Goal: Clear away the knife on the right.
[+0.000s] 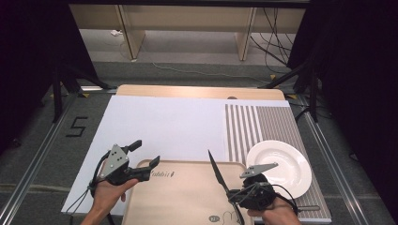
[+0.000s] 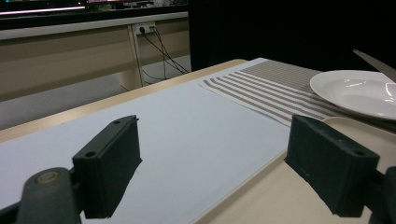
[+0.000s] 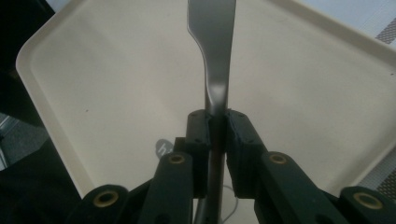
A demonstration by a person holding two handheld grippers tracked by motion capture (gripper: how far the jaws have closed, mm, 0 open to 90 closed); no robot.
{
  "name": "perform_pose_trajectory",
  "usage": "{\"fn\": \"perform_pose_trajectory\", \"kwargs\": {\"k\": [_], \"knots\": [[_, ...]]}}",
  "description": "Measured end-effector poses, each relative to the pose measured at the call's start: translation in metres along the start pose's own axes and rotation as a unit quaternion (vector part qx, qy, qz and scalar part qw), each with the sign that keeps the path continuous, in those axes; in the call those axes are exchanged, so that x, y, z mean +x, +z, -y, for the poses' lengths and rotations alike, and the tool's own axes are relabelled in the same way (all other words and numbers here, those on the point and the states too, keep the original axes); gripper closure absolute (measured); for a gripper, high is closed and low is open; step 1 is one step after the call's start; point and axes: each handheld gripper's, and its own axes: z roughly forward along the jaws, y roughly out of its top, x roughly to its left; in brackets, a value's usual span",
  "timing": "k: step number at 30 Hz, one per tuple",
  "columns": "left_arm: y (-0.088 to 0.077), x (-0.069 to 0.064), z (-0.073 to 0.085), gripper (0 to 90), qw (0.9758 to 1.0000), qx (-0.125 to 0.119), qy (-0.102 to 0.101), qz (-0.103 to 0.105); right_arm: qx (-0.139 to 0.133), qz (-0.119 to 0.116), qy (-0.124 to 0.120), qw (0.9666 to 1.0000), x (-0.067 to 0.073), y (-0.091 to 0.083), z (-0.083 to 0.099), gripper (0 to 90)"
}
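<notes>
A table knife (image 1: 217,171) is clamped by its handle in my right gripper (image 1: 232,193), with the blade slanting up and to the left over the beige tray (image 1: 183,192). In the right gripper view the pads of that gripper (image 3: 215,126) press on the knife (image 3: 212,37) above the tray's bare floor (image 3: 116,70). My left gripper (image 1: 145,153) stands open at the tray's far left corner with nothing between its fingers. The left gripper view has its wide-apart jaws (image 2: 215,163) over the white sheet (image 2: 187,126), with the knife's tip (image 2: 376,63) at the right edge.
A white plate (image 1: 281,161) sits on a striped placemat (image 1: 258,122) to the right of the tray, close to my right gripper. A large white sheet (image 1: 164,122) covers the middle of the wooden table. Dark frame legs and floor cables lie beyond the far edge.
</notes>
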Motion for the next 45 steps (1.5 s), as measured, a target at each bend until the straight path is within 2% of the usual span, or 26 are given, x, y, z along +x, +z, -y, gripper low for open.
{"fn": "perform_pose_trajectory", "kwargs": {"k": [5, 7, 18, 23, 31, 45], "knots": [[0.0, 0.0, 0.0, 16.9, 1.0, 0.0, 0.001, 0.0, 0.025, -0.008, -0.021, 0.9994, 0.008, 0.006, 0.002, 80.7], [0.0, 0.0, 0.0, 16.9, 1.0, 0.0, 0.0, 0.0, 0.038, -0.006, -0.018, 0.9991, 0.011, 0.008, 0.003, 80.8], [0.001, -0.001, 0.0, 16.9, 1.0, 0.001, 0.002, 0.002, 0.086, 0.013, -0.052, 0.9949, 0.023, 0.02, 0.006, 80.7], [0.001, -0.002, 0.001, 16.9, 1.0, 0.002, 0.003, 0.003, 0.102, 0.012, -0.055, 0.9932, 0.025, 0.024, 0.007, 80.7], [0.001, -0.002, 0.001, 16.9, 1.0, 0.003, 0.004, 0.003, 0.132, 0.025, -0.062, 0.9889, 0.028, 0.032, 0.006, 80.6], [0.002, -0.003, 0.001, 16.9, 1.0, 0.002, 0.004, 0.004, 0.163, 0.032, -0.073, 0.9834, 0.032, 0.049, 0.008, 80.4]]}}
